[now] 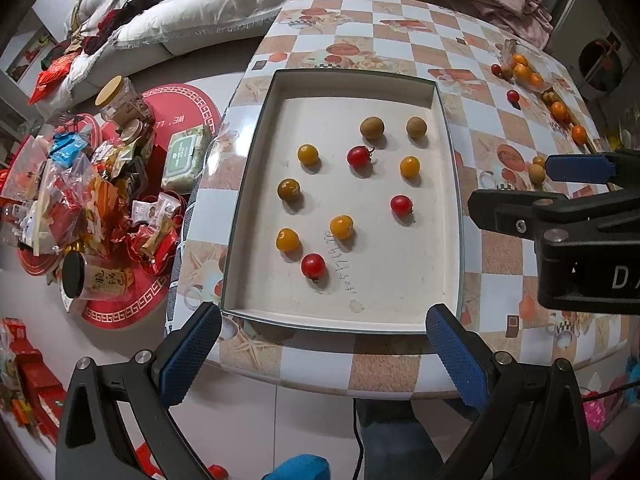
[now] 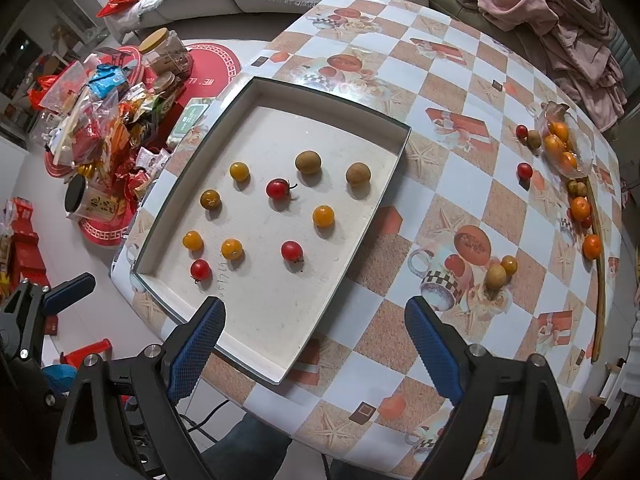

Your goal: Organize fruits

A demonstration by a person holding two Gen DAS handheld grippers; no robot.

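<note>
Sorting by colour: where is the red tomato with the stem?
The stemmed red tomato lies mid-tray, left of a brown fruit.

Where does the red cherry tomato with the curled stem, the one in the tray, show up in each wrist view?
Left wrist: the stemmed red tomato sits in the upper middle of the white tray, below the left brown fruit.
Right wrist: it lies left of centre, below and left of the same brown fruit.
Shared landmark: the handwriting on the tray floor.
</note>
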